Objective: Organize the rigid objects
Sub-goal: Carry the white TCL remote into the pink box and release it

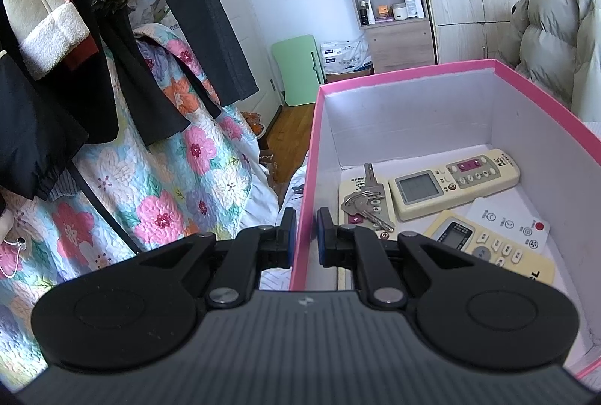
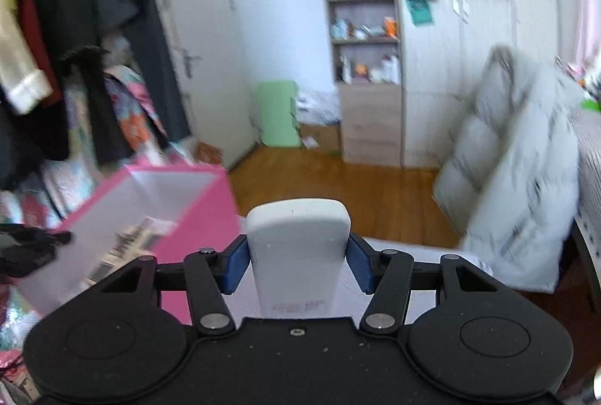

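From my left gripper point(image 1: 305, 236), pinched on the pink box point(image 1: 413, 72) wall, I see cream remotes point(image 1: 454, 181) and keys point(image 1: 366, 200) lying inside. The writing is too small to read.

From my right gripper point(image 2: 298, 264), I hold a white remote point(image 2: 298, 247) back-up, right of the box. Its red label is blurry.

A pink box point(image 1: 413, 74) with white inner walls is seen open at the top. On its floor, a cream remote point(image 1: 454, 181) with a grey screen is laid across the far end. A bunch of keys point(image 1: 366, 204) is rested on a second cream remote point(image 1: 347, 194). Nearer, a yellowish remote point(image 1: 492, 249) is overlapped onto a white card-like remote point(image 1: 507, 221). A pale grey remote point(image 2: 298, 247) is held lengthwise, back side up, to the right of the box.
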A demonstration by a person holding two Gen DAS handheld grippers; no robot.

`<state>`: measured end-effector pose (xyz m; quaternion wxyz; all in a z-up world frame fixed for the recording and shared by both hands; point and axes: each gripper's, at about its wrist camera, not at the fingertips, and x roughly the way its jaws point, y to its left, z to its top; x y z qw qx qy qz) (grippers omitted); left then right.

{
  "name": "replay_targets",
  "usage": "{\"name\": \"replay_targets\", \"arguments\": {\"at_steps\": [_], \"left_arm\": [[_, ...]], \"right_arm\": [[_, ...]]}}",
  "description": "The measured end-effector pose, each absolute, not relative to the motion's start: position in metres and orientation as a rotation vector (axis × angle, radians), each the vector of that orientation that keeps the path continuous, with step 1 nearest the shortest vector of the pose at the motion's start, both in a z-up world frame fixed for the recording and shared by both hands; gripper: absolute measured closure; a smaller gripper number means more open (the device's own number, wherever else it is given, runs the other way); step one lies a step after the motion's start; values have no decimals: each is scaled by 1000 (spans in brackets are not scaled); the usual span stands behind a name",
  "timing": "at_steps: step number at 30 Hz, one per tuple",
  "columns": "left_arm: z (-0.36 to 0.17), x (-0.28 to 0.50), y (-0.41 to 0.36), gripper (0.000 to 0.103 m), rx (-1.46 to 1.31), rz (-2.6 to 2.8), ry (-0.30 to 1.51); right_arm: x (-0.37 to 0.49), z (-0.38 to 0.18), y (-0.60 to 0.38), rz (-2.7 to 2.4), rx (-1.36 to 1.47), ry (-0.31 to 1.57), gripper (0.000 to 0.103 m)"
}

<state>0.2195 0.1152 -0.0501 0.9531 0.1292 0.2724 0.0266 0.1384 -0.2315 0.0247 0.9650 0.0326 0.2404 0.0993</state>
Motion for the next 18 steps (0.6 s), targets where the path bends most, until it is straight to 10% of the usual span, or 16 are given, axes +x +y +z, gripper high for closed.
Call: {"name": "replay_targets", "arguments": {"at_steps": [18], "left_arm": [[-52,219,118,93,233,49,559]], "right_arm": [[193,22,-98,517,-24,458,42]]}}
